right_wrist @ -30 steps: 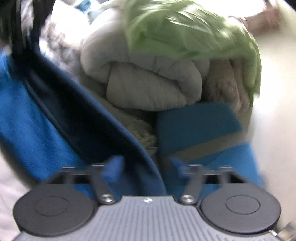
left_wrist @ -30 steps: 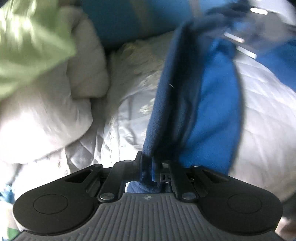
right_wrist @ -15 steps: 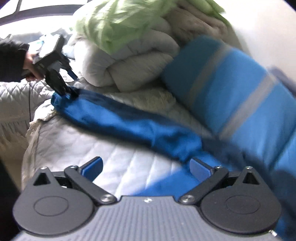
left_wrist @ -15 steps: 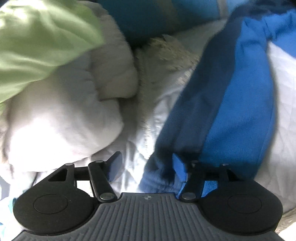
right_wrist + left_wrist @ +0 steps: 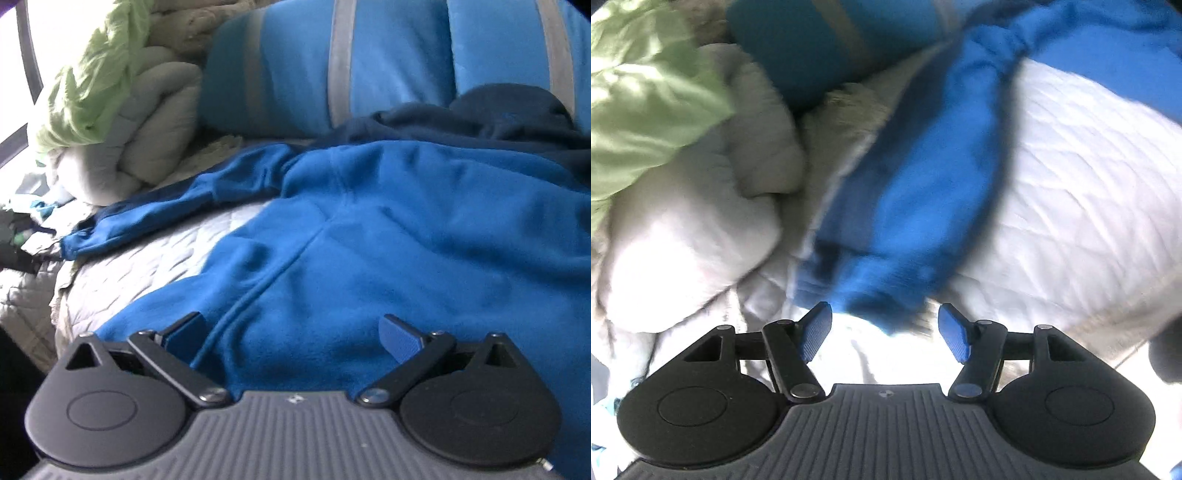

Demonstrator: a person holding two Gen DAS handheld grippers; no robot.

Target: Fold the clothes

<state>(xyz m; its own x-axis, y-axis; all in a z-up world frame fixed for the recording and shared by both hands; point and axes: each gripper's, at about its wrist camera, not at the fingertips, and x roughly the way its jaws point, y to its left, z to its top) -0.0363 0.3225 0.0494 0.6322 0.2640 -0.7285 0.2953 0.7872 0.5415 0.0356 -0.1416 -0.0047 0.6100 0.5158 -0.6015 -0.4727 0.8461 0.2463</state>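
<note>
Now blue fleece (image 5: pixel 388 229) flat on quilt (image 5: pixel 147 254); left gripper (image 5: pixel 884 334) jaws opening, empty; right gripper (image 5: pixel 291 338) jaws apart

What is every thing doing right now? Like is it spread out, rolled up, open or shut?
Blue fleece top: spread flat on the bed, sleeve stretched out.
White quilted bedcover: laid flat.
White duvet: rolled up.
Green cloth: crumpled on the duvet.
Blue striped blanket: bundled.
Left gripper: opening, nothing pinched.
Right gripper: open.

A: Left claw (image 5: pixel 884 330) look?
B: Black linkage arms, silver pivot screws, blue ribbed pads (image 5: pixel 814 330), grey ridged housing.
A: Right claw (image 5: pixel 291 336)?
B: Same build, small crosshair mark on housing.
</note>
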